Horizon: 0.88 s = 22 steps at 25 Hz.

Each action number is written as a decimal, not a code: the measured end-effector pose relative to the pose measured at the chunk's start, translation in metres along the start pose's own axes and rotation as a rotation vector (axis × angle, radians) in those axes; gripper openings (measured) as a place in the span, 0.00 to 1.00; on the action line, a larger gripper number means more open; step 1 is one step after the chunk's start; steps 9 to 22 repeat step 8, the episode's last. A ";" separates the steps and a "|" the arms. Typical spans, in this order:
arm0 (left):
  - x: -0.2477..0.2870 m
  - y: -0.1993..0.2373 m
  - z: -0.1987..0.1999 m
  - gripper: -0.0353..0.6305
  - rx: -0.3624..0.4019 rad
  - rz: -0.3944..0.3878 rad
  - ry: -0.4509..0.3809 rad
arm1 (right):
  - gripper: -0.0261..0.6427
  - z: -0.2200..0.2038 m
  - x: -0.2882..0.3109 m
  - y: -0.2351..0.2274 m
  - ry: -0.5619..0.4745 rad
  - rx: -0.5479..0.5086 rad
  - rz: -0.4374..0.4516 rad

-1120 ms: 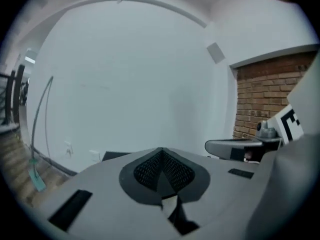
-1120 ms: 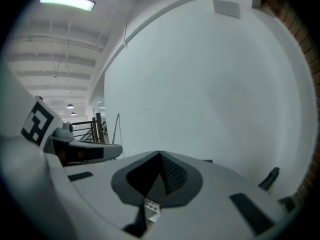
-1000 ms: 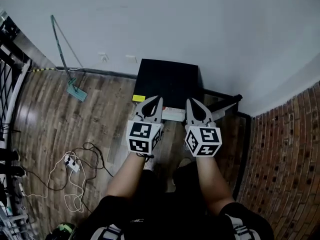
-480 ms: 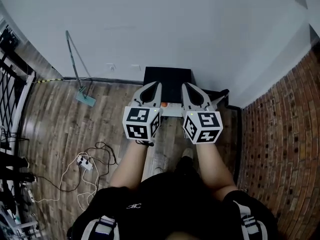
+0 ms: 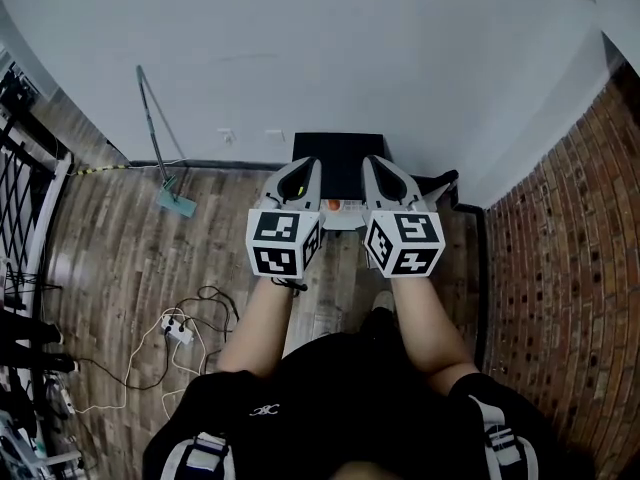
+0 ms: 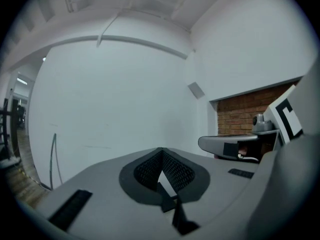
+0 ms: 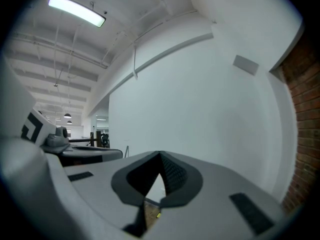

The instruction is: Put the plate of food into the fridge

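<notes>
White plate of orange food sits seemingly squeezed between left gripper and right gripper, jaws closed and empty, level above the black fridge, probably so nothing slides off.

No word, number or brand name can be read anywhere. Black-and-white square markers are carried on the cubes of the left gripper and the right gripper, at the centre of the head view, but no letters are formed by them. A small pale logo is printed on the dark garment at lower left, too small to be read.
</notes>
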<state>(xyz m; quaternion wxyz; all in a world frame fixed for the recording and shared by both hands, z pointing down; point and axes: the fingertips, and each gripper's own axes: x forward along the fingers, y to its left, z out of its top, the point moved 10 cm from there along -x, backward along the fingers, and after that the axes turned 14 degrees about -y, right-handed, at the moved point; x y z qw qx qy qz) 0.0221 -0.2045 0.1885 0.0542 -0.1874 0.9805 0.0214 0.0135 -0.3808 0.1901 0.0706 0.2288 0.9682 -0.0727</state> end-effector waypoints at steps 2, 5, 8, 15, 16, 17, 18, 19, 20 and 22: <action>-0.003 -0.002 0.001 0.05 0.072 -0.002 -0.001 | 0.06 -0.001 0.001 0.004 0.007 -0.007 0.005; -0.006 -0.001 0.000 0.05 0.031 -0.022 -0.003 | 0.06 -0.003 0.003 0.010 0.016 -0.020 0.019; -0.009 0.004 -0.001 0.05 -0.046 -0.031 -0.006 | 0.06 -0.002 0.002 0.017 0.015 -0.030 0.027; -0.009 0.004 -0.001 0.05 -0.046 -0.031 -0.006 | 0.06 -0.002 0.002 0.017 0.015 -0.030 0.027; -0.009 0.004 -0.001 0.05 -0.046 -0.031 -0.006 | 0.06 -0.002 0.002 0.017 0.015 -0.030 0.027; -0.009 0.004 -0.001 0.05 -0.046 -0.031 -0.006 | 0.06 -0.002 0.002 0.017 0.015 -0.030 0.027; -0.009 0.004 -0.001 0.05 -0.046 -0.031 -0.006 | 0.06 -0.002 0.002 0.017 0.015 -0.030 0.027; -0.009 0.004 -0.001 0.05 -0.046 -0.031 -0.006 | 0.06 -0.002 0.002 0.017 0.015 -0.030 0.027; -0.009 0.004 -0.001 0.05 -0.046 -0.031 -0.006 | 0.06 -0.002 0.002 0.017 0.015 -0.030 0.027; -0.009 0.004 -0.001 0.05 -0.046 -0.031 -0.006 | 0.06 -0.002 0.002 0.017 0.015 -0.030 0.027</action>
